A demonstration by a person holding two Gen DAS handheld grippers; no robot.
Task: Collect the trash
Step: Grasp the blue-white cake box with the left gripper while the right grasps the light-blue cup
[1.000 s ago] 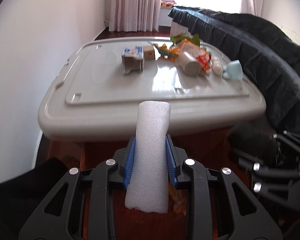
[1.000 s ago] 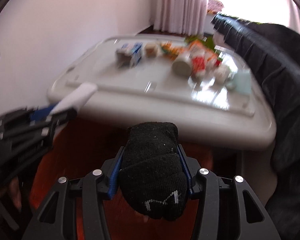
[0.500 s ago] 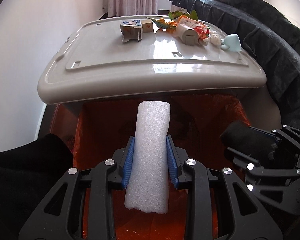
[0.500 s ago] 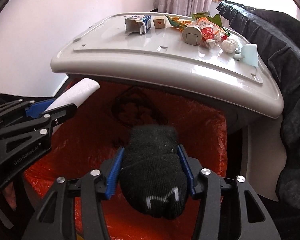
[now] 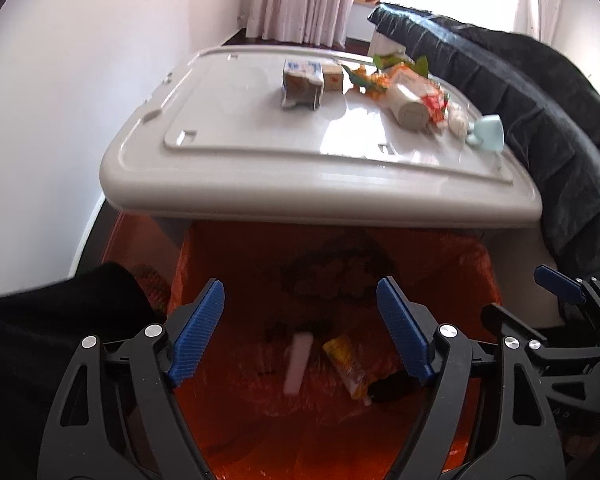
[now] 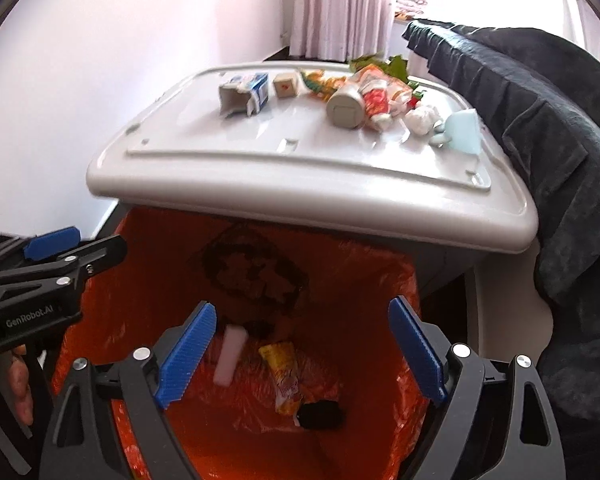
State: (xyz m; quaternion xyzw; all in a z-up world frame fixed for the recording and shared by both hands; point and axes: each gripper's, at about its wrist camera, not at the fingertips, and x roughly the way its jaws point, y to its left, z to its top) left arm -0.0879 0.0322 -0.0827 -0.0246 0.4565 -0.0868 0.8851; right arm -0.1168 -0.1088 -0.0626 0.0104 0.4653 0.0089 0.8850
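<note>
Both grippers hang over an orange-lined bin. My left gripper is opening, with nothing between its blue pads. A white foam piece is blurred inside the bin below. My right gripper is also opening and holds nothing. A black sock lies at the bin's bottom beside a yellow wrapper. More trash sits on the grey lid: a torn milk carton, a small box, a tan cup, wrappers.
A dark blanket over a sofa runs along the right. A white wall stands on the left. A pale blue piece rests at the lid's right edge. A hand holds the left gripper's handle.
Both grippers opened. The foam piece left my left gripper and the black sock left my right one; both dropped into the orange bin.
</note>
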